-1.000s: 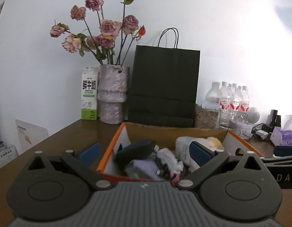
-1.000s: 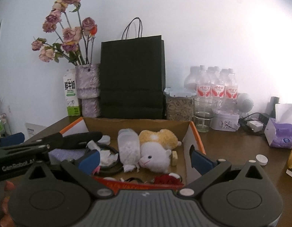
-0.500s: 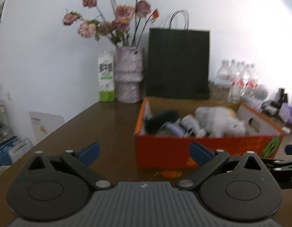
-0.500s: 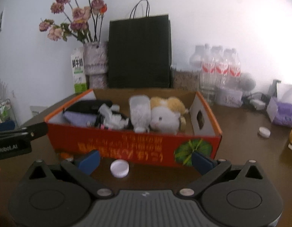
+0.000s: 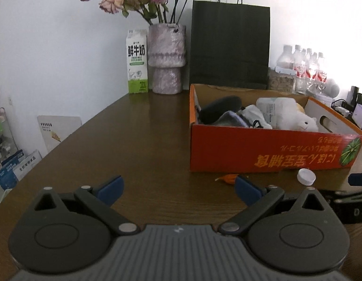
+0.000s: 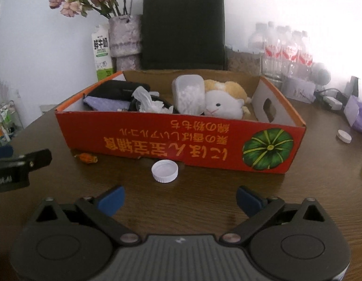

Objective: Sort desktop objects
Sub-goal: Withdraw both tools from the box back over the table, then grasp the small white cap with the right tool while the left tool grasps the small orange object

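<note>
- Now both grippers sit back from the box, low over the wooden table (image 6: 321,175); a sec ago both hung right over the box contents, so they've pulled away w/ nothing in hand.
- Left gripper (image 5: 178,187): jaws spread wide, empty, bare tabletop between the blue pads.
- Right gripper (image 6: 179,197): jaws likewise wide apart, holding nothing, aimed at the box front.
- Just ahead of the right gripper, a white bottle cap (image 6: 164,171) lies open side up on the table, just beside the box's front wall; can't tell if it touches.
- Left of that, an orange wrapped candy (image 6: 86,158) lies near the box's front left corner; seen from the left wrist too, just off that gripper's right pad.
- Orange cardboard box (image 6: 181,140) beyond: holds a black case (image 6: 120,89), purple cloth (image 6: 106,104), crumpled white tissue (image 6: 148,104), clear plastic container (image 6: 188,93) and a plush toy (image 6: 224,104), all packed close.
- A second white cap (image 6: 344,136) lies well apart, right of the box.
- Far back along the wall: milk carton (image 5: 137,61), vase w/ dried roses (image 5: 167,58), black paper bag (image 5: 230,46), water bottles (image 6: 284,51).
- Read: a drop-off into the box looks done; loose bits left outside are the 2 caps and the candy. Nearest cap is prob the right gripper's next pick — low, flat, so needs a careful pinch at the rim.
</note>
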`<state>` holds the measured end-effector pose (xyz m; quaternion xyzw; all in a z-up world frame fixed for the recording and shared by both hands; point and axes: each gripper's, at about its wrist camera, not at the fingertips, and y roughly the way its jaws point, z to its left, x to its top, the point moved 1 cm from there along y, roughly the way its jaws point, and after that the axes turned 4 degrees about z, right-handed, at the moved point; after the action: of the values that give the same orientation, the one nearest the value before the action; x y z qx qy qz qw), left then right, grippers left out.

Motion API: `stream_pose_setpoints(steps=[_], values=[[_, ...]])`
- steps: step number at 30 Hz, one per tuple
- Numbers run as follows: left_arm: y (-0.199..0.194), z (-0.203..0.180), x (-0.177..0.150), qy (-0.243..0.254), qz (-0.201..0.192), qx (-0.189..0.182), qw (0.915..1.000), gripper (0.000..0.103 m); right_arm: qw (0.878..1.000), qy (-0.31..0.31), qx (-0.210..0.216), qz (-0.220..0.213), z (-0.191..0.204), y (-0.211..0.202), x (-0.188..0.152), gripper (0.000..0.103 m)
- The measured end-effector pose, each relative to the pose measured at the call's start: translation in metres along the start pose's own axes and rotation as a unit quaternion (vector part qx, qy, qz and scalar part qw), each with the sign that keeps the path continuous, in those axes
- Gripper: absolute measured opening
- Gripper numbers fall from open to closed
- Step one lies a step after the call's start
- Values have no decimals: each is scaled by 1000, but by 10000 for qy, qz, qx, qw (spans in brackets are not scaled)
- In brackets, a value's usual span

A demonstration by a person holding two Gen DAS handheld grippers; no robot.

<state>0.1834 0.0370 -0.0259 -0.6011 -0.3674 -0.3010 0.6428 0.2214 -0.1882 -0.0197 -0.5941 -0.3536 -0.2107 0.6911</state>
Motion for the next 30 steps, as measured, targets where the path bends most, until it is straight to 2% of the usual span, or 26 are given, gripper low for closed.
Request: stream_pose_setpoints(steps=[2,6,12,14,15,17,18,24,30], values=[[3,3,0,-44,53,-60,10000,103,10000,29,-23,79,1,7,4,94],[9,6,0,0,171,-52,9998,103,9998,67,-81,179,4,19,11,90],[17,10,1,-21,300,-92,9995,103,9998,-21,-115,165,13,27,18,72],[19,10,2,-12,321,-88,9994,103,9999,-42,-80,127,16,27,19,59],[20,10,2,-6,339,-88,9994,103,9999,-51,-60,110,16,27,20,55],[21,10,2,1,351,-111,9993,103,9999,-74,-43,74,18,25,20,33],[21,10,2,2,346,-114,9993,103,9999,-71,-32,64,18,25,20,28],[21,6,3,46,331,-83,9994,103,10000,-39,38,19,17,23,20,27],[17,-9,7,318,239,-126,9991,103,9999,-10,109,-130,13,15,19,27]])
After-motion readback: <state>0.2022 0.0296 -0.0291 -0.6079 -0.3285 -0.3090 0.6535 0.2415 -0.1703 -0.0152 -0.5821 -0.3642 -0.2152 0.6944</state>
